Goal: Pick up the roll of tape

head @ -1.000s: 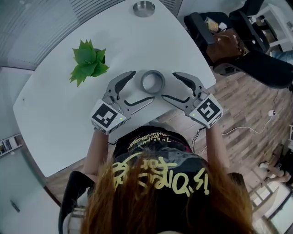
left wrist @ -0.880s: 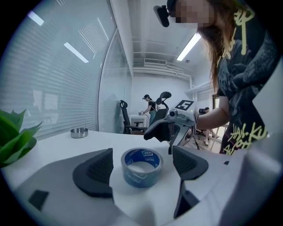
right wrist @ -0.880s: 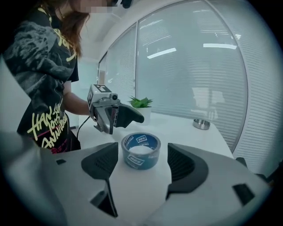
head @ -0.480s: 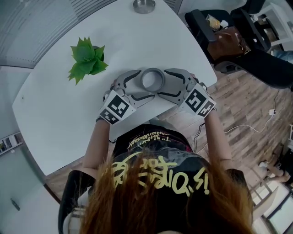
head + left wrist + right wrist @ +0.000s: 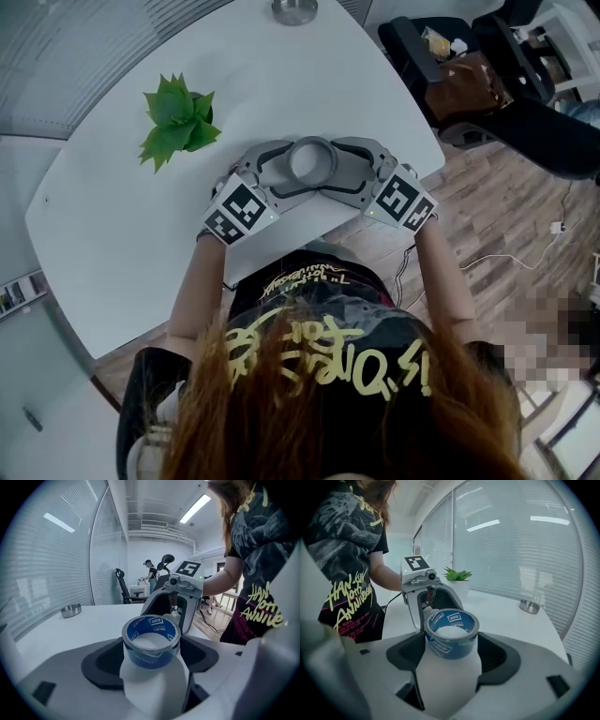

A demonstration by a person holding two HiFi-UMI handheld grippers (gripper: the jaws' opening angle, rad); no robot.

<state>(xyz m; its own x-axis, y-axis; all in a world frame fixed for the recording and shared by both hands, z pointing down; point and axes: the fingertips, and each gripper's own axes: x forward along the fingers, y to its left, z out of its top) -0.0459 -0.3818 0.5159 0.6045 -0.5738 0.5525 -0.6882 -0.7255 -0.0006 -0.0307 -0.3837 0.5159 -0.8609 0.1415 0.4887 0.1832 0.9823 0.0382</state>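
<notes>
The roll of tape (image 5: 312, 161), grey outside with a blue printed core, lies flat on the white table (image 5: 112, 225) near its front edge. My left gripper (image 5: 293, 170) reaches it from the left and my right gripper (image 5: 334, 169) from the right, their jaws ringing the roll. In the left gripper view the tape (image 5: 151, 638) stands between the dark pads (image 5: 101, 662), and these jaws are closing without a clear press on it. In the right gripper view the tape (image 5: 451, 632) likewise sits between the spread pads (image 5: 497, 656). Each gripper view shows the other gripper just behind the roll.
A green potted plant (image 5: 178, 120) stands left of the grippers. A small metal bowl (image 5: 294, 9) sits at the table's far edge. A black office chair (image 5: 487, 84) stands to the right over the wooden floor. The table's front edge runs just below the grippers.
Both grippers have dropped toward the table and drawn in from either side, from standing apart beside the roll to enclosing it. The tape has not moved.
</notes>
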